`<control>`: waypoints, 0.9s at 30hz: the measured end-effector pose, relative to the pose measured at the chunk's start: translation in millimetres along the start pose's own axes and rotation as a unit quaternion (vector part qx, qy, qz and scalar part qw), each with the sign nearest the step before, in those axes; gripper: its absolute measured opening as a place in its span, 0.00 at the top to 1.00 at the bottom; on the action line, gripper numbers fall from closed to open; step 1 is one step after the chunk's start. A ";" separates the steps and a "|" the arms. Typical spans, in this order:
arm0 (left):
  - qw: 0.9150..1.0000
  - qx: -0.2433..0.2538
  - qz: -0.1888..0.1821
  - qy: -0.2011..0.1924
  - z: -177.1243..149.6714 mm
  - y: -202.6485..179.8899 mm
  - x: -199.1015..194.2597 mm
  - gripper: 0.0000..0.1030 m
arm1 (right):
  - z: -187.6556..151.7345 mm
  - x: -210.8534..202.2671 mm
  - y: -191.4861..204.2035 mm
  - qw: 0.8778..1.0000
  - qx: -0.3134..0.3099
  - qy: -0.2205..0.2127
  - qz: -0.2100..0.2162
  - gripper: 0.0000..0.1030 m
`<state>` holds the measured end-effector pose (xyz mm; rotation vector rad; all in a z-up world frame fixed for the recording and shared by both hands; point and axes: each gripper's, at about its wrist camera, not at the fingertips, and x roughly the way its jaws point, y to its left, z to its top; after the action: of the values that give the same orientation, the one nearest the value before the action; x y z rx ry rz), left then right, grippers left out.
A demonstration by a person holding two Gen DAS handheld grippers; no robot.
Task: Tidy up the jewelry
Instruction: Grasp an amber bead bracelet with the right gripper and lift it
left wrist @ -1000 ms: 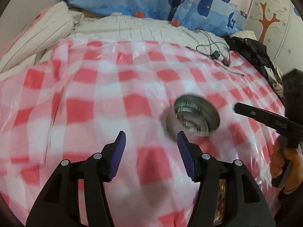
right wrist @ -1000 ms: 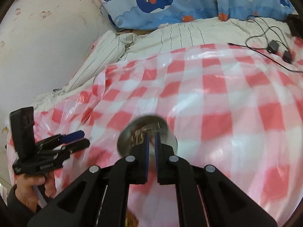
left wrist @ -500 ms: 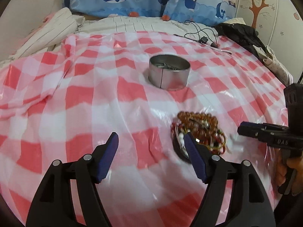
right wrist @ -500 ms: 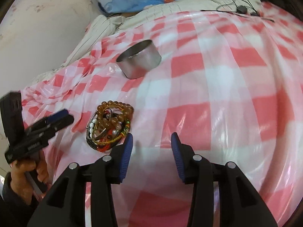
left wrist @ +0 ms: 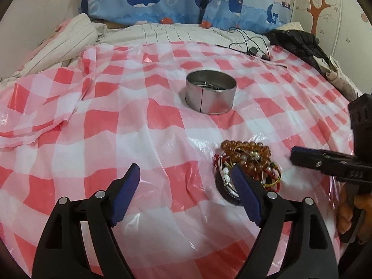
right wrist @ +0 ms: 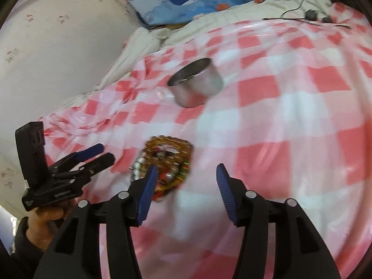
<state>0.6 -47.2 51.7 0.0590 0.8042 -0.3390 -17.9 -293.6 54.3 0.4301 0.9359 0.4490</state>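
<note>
The left gripper (left wrist: 186, 176) is hovering low over the checkered cloth (left wrist: 139, 125) on the bed, its jaws opening with nothing between them. The right gripper (right wrist: 186, 174) is opening too, likewise empty. The jewelry pile (left wrist: 248, 162) is lying on the cloth just beside each gripper's inner finger. Farther back, the metal tin (left wrist: 210, 95) is standing upright. Whale-print pillows (left wrist: 162, 0) are leaning behind.

- Setting: home bedroom, work done on a bed.
- Blue whale-print fabric pillows (left wrist: 176, 2) against the wall.
- Cream pinstriped bedding (left wrist: 176, 33).
- Glossy red-and-white checked plastic sheet (left wrist: 139, 125) spread over the mattress.
- Wall decal of an orange tree (left wrist: 315, 7).
- Black charging cable (left wrist: 251, 44).
</note>
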 end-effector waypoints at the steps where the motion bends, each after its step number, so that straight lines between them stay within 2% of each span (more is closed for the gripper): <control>1: 1.000 -0.002 -0.001 -0.001 1.1 0.8 -0.7 0.24 | 3.1 7.8 0.0 1.000 0.009 0.011 0.010 0.56; 7: 1.000 -0.006 -0.005 -0.004 5.0 2.6 -1.8 0.23 | 21.0 40.5 -10.1 0.996 0.068 0.047 0.036 0.62; 8: 1.000 -0.006 -0.005 -0.005 5.7 2.7 -2.1 0.23 | 22.1 42.6 -12.6 0.995 0.075 0.049 0.039 0.65; 10: 1.000 -0.006 -0.005 -0.006 6.7 3.1 -2.2 0.23 | 28.7 48.9 -16.3 0.994 0.083 0.055 0.042 0.84; 11: 1.000 -0.006 -0.003 -0.006 7.1 3.5 -1.8 0.23 | 31.0 49.3 -15.5 0.994 0.081 0.054 0.045 0.86; 14: 1.000 -0.007 -0.003 -0.004 7.1 4.0 -0.3 0.22 | 35.8 41.4 -9.4 0.996 0.063 0.037 0.046 0.88; 19: 1.000 0.000 -0.004 -0.001 5.7 0.9 1.9 0.22 | 41.8 6.9 -8.3 0.994 0.062 -0.023 0.084 0.88; 21: 1.000 0.005 -0.004 0.001 5.0 -1.2 3.1 0.22 | 42.6 -6.7 -14.5 0.994 0.064 -0.032 0.077 0.88; 23: 1.000 0.013 -0.005 0.003 4.0 -4.6 4.2 0.22 | 41.9 -17.7 -25.6 0.997 0.064 -0.032 0.041 0.88; 27: 0.999 0.042 -0.014 0.004 2.4 -17.6 6.0 0.22 | 37.5 -25.5 -53.8 0.995 0.094 -0.014 -0.002 0.88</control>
<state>0.4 -65.9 50.4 0.1272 0.7993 -0.3985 10.0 -357.7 62.1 0.6030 0.9558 0.3510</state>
